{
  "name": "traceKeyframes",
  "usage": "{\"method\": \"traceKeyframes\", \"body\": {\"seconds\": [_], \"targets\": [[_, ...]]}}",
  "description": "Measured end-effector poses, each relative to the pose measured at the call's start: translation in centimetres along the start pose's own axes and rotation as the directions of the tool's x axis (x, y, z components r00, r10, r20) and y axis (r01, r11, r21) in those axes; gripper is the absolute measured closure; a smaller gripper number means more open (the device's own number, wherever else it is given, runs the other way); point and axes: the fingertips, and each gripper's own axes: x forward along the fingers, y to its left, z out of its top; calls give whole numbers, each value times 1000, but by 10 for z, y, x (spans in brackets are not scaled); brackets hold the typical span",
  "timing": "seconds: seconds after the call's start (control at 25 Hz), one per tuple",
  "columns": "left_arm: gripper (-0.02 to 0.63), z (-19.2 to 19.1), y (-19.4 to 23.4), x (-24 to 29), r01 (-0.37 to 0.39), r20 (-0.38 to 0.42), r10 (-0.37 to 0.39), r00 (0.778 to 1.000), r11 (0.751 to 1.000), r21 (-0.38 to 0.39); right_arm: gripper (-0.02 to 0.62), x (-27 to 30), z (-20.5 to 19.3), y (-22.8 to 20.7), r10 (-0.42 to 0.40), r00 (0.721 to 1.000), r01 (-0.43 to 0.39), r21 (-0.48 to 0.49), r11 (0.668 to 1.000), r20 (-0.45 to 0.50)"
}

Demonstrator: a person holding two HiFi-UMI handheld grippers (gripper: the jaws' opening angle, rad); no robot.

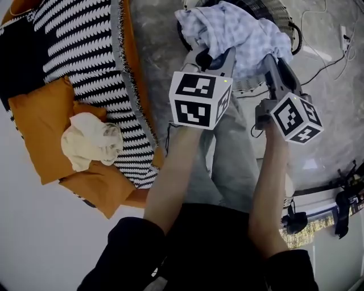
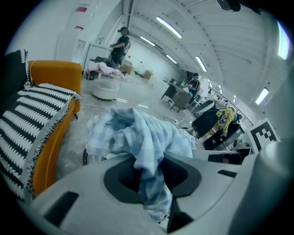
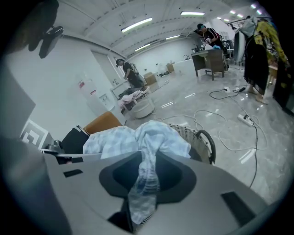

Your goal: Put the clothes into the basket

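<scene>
Now the left gripper (image 1: 219,58) and the right gripper (image 1: 272,63) each pinch a fold of the checked shirt (image 1: 239,31) between their jaws; two grips hold it bunched and off the floor, just above the basket (image 1: 248,85), I think for dropping it inside; a cream cloth (image 1: 91,139) lies on the sofa (image 1: 40,113), well apart.

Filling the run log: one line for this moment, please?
left gripper: shut on shirt | right gripper: shut on shirt | shirt: held at basket | cream cloth: on orange cushion

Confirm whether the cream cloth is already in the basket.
No, the cream cloth lies on the striped blanket, away from the basket.
</scene>
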Motion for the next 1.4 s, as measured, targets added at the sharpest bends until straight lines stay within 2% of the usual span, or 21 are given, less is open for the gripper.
{"method": "traceKeyframes", "body": {"seconds": [0.08,0.16,0.2,0.24,0.28,0.48,0.52,0.56,0.64,0.68,0.72,0.76,0.92,1.04,1.12,1.32,1.4], "targets": [[499,-6,7,5,-43,-38,43,998,999,12,492,5,-3,-7,-46,999,46,-12,999,-16],[423,-14,18,9,-88,-85,90,992,996,26,450,12,-8,-13,-94,995,93,-21,995,-37],[414,-17,24,9,-105,-97,107,990,994,27,424,15,-10,-13,-100,994,99,-19,995,-43],[413,-18,29,9,-117,-100,119,988,993,22,384,18,-12,-12,-94,994,93,-13,996,-50],[413,-20,35,8,-126,-99,127,987,992,12,374,22,-15,-9,-82,995,82,-7,997,-58],[413,-23,54,1,-159,-98,155,983,986,-45,374,38,-21,7,-33,995,32,-8,999,-96],[414,-22,57,-1,-158,-91,152,984,986,-59,381,40,-20,12,-22,995,21,-13,1000,-100],[414,-21,59,-3,-152,-81,145,986,985,-78,417,43,-20,17,-8,995,6,-15,1000,-104],[416,-18,66,-10,-147,-50,142,989,981,-128,533,48,-20,31,46,992,-48,-14,999,-114],[450,-17,72,-16,-161,-30,159,987,976,-148,565,51,-20,40,88,989,-90,-14,996,-119],[557,-15,79,-22,-185,-13,186,983,969,-162,569,54,-20,51,130,984,-134,-20,991,-124],[595,-14,88,-29,-211,-1,214,977,962,-172,575,57,-21,62,164,978,-170,-35,985,-131],[597,-21,121,-57,-278,24,290,957,934,-224,581,70,-33,104,233,952,-260,-123,958,-199],[597,-30,144,-84,-330,51,358,932,900,-287,581,78,-46,138,287,922,-337,-176,925,-259],[597,-41,161,-106,-363,67,408,910,866,-342,581,85,-58,163,322,896,-392,-207,896,-306],[597,-74,203,-171,-436,88,539,838,756,-488,581,96,-91,229,392,826,-516,-263,815,-406],[597,-91,218,-205,-446,105,596,796,695,-564,581,93,-108,256,412,797,-560,-281,780,-442]]}}
